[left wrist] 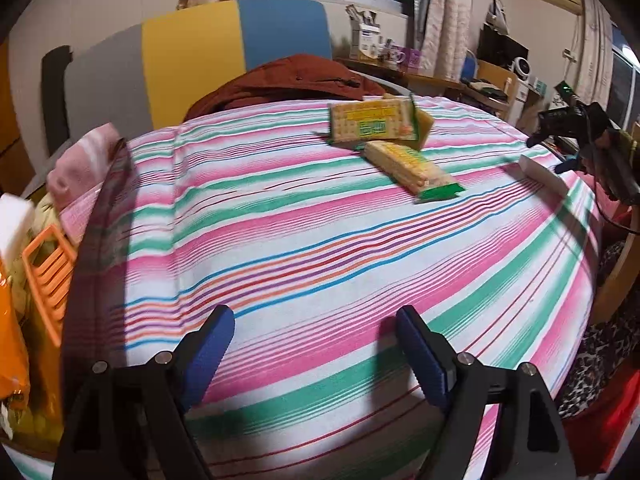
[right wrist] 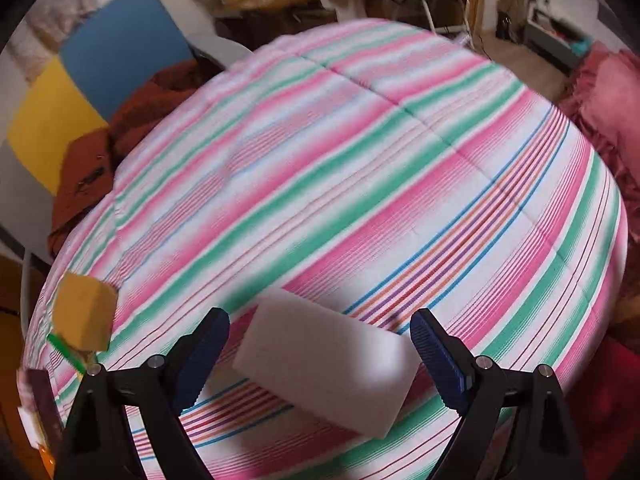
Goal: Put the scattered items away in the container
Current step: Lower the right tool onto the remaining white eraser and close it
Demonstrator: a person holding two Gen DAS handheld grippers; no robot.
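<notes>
Two cracker packs [left wrist: 372, 124] [left wrist: 412, 168] lie on the striped bedspread [left wrist: 320, 240], with a yellow sponge [left wrist: 425, 123] leaning behind them. My left gripper [left wrist: 316, 332] stands open over bare bedspread, nothing between its fingers. An orange slatted basket [left wrist: 48, 272] sits at the left edge. My right gripper [right wrist: 320, 316] is open and points down at a white foam block [right wrist: 328, 364] that lies on the bed between its fingers; the pads do not press on it. The left wrist view shows that block [left wrist: 544, 172] far right under the right gripper [left wrist: 552, 152]. The sponge [right wrist: 84, 312] is left of it.
The basket holds an orange packet [left wrist: 12, 340] and a white block [left wrist: 12, 220]. A pink towel [left wrist: 80, 160] lies beside it, and a rust-red garment [left wrist: 288, 80] is bunched at the bed's far side. A cluttered desk [left wrist: 400, 68] stands behind, with a pink cushion [right wrist: 600, 96] off the right edge.
</notes>
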